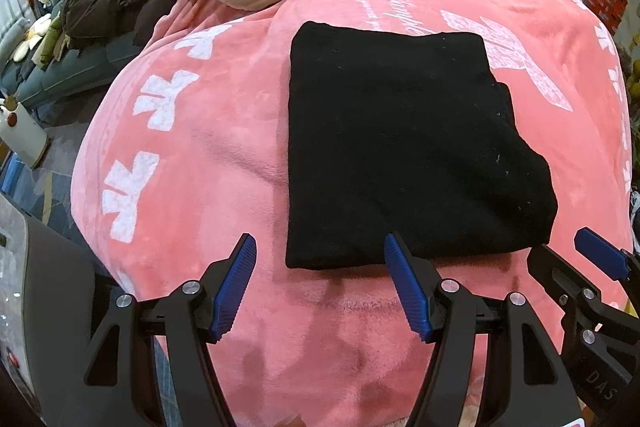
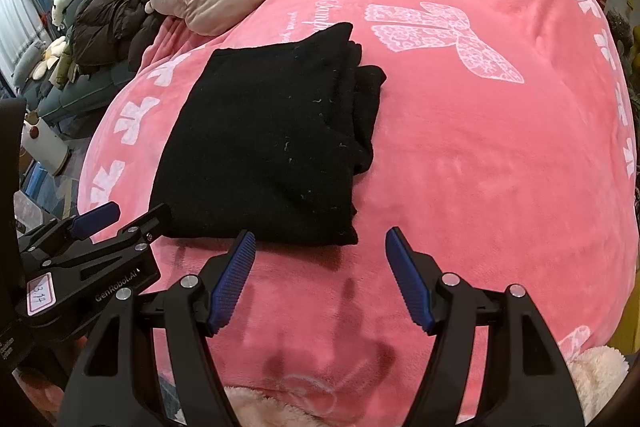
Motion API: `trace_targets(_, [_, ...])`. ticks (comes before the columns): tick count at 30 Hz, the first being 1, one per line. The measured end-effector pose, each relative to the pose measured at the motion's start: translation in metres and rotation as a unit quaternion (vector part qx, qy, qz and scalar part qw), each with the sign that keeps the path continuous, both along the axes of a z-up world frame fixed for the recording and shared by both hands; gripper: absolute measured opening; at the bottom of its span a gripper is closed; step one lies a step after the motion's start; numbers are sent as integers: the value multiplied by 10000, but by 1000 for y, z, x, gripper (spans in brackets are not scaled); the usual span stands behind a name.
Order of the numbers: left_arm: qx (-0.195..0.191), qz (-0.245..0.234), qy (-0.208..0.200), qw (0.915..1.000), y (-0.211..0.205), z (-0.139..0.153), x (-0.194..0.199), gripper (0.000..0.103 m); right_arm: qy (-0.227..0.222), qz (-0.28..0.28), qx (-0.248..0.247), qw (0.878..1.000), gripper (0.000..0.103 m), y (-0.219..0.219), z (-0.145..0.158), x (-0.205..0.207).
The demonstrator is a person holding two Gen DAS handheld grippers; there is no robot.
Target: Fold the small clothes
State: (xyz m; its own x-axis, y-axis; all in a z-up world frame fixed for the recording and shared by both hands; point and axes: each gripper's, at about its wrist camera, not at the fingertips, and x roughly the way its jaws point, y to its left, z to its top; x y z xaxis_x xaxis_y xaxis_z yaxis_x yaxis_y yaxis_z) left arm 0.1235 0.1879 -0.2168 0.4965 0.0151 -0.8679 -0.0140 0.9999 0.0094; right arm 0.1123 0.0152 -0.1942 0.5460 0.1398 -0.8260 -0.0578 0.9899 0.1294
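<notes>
Black garment (image 1: 400, 147) lies folded on the bed's pink blanket (image 1: 200, 187). Left tool (image 1: 320, 283) and right tool (image 2: 320, 279) hover wide open, empty; pinch both near corners evenly before folding again.

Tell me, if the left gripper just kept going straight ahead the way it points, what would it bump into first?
Most likely the near edge of the folded black garment, lying just ahead of the open left gripper on the pink blanket. Depth is hard to judge; it might brush the blanket first.
</notes>
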Motion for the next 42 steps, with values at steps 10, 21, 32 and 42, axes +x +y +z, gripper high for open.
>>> trace_targets(10, [-322,-61,110,9994,1,-2,1,75,-6,-10,2,10000,66,-1,1,0])
trace_targets(21, [-364,-126,287,9988,-4,-8,1,92,-35,-52,22,10000,66,-4,2,-4])
trace_targets(32, [-132,30,80,9999,-2,-4,2,98,-4,-87,14,10000,66,-5,2,-5])
trace_targets(42, [-98,-155,-187,9997,-9,2,-4,98,-10,-169,29,9999,66,-12,3,-7])
